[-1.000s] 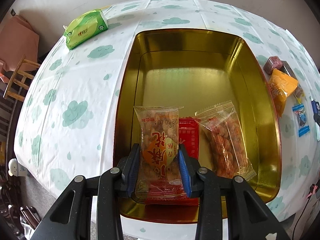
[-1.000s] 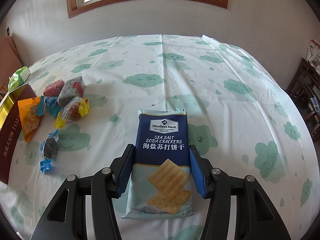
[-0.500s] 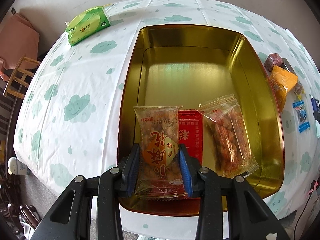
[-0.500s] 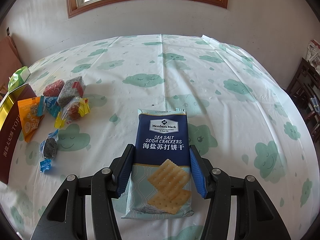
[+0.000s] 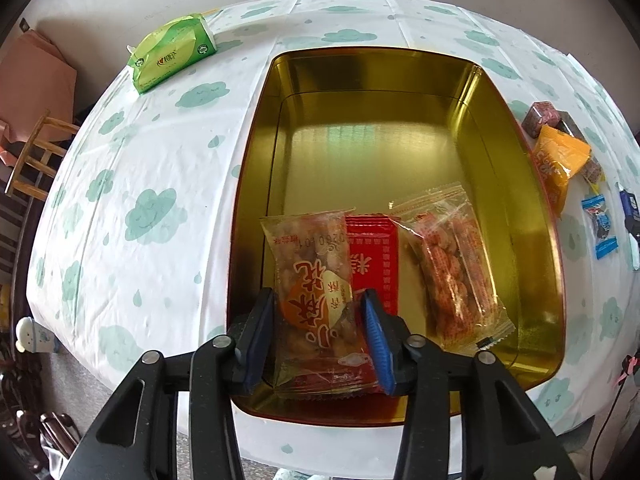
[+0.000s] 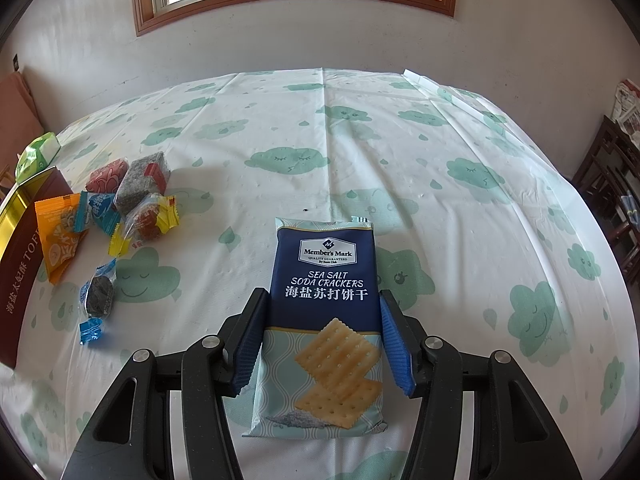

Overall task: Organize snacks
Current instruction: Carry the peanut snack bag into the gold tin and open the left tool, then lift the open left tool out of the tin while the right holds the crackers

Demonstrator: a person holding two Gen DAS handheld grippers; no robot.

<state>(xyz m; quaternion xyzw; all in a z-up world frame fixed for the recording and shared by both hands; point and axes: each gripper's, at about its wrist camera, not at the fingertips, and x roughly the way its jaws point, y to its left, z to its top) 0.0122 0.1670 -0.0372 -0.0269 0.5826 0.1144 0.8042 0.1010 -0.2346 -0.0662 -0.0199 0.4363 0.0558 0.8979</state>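
Note:
My left gripper (image 5: 318, 320) is shut on a clear peanut snack packet (image 5: 316, 280) and holds it above the near end of the gold tin (image 5: 516, 152). Inside the tin lie a red packet (image 5: 374, 256) and a second clear snack packet (image 5: 448, 268). In the right wrist view, my right gripper (image 6: 322, 332) straddles a blue soda cracker pack (image 6: 324, 308) lying on the cloud tablecloth; the pads stand just beside its edges. Loose snacks (image 6: 120, 208) lie at the left, beside the tin's dark red wall (image 6: 20, 264).
A green tissue pack (image 5: 172, 52) lies at the table's far left corner. An orange packet (image 5: 558, 160) and small wrapped sweets (image 5: 600, 220) lie right of the tin. A wooden chair (image 5: 32, 156) stands off the left edge. A window is on the far wall.
My left gripper has drawn back and up with the peanut packet, so more of the tin shows. The right gripper and cracker pack have not moved.

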